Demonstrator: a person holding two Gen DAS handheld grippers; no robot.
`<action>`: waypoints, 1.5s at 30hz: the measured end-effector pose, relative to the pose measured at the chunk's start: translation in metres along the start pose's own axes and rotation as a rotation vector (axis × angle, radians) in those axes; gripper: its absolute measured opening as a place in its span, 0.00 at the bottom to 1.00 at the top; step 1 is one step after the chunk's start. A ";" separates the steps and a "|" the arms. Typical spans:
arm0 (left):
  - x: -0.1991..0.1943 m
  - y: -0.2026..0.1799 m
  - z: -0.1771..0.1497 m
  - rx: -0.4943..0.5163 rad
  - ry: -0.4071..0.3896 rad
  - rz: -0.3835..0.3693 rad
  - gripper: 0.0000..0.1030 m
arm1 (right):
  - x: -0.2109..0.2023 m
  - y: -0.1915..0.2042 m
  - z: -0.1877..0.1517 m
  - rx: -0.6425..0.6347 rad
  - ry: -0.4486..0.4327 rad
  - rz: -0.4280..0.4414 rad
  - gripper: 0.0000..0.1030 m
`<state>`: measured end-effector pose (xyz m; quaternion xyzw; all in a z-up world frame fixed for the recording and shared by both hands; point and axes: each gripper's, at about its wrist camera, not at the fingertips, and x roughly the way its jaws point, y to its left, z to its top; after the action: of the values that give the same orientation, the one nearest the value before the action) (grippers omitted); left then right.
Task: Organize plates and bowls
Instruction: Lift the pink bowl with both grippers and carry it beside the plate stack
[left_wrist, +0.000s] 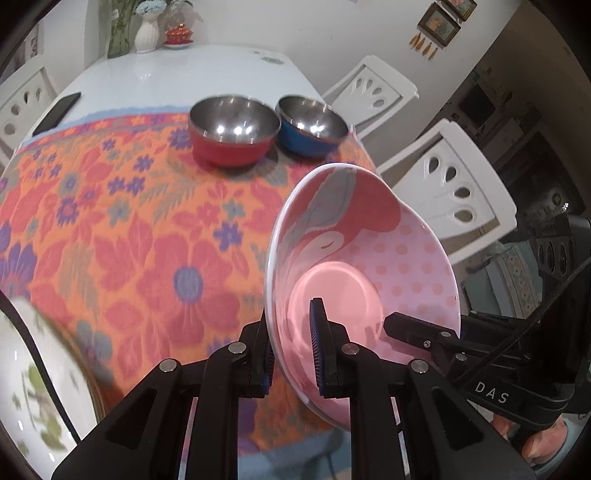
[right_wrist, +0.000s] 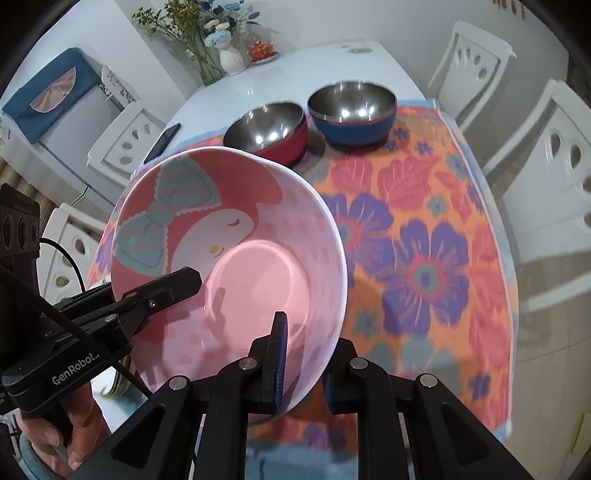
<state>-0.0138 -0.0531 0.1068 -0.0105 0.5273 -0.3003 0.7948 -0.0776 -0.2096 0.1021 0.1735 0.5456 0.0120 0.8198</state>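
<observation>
You are holding the pink cartoon bowl (left_wrist: 369, 266) tilted above the flowered cloth (left_wrist: 122, 236) on the bench, both tongs clamping its rim: the left tongs (left_wrist: 291, 363) near side, the right tongs (right_wrist: 303, 373) opposite. Beyond, the red steel bowl (left_wrist: 233, 129) and blue steel bowl (left_wrist: 312, 127) are sitting side by side.

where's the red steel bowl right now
The red steel bowl stands on the floral tablecloth at the far side, close beside the blue steel bowl on its right, beyond the pink cartoon bowl that both grippers hold.
</observation>
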 end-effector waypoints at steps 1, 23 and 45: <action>0.001 0.001 -0.007 -0.004 0.011 0.009 0.13 | 0.001 0.001 -0.006 0.005 0.013 0.004 0.15; 0.027 0.022 -0.057 -0.090 0.122 0.048 0.13 | 0.039 -0.007 -0.037 0.033 0.178 0.028 0.16; -0.096 0.008 -0.026 0.015 -0.053 0.065 0.16 | -0.045 -0.015 -0.058 0.171 0.037 0.101 0.16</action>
<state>-0.0572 0.0083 0.1726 0.0046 0.5039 -0.2776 0.8179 -0.1508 -0.2171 0.1178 0.2700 0.5503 0.0100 0.7901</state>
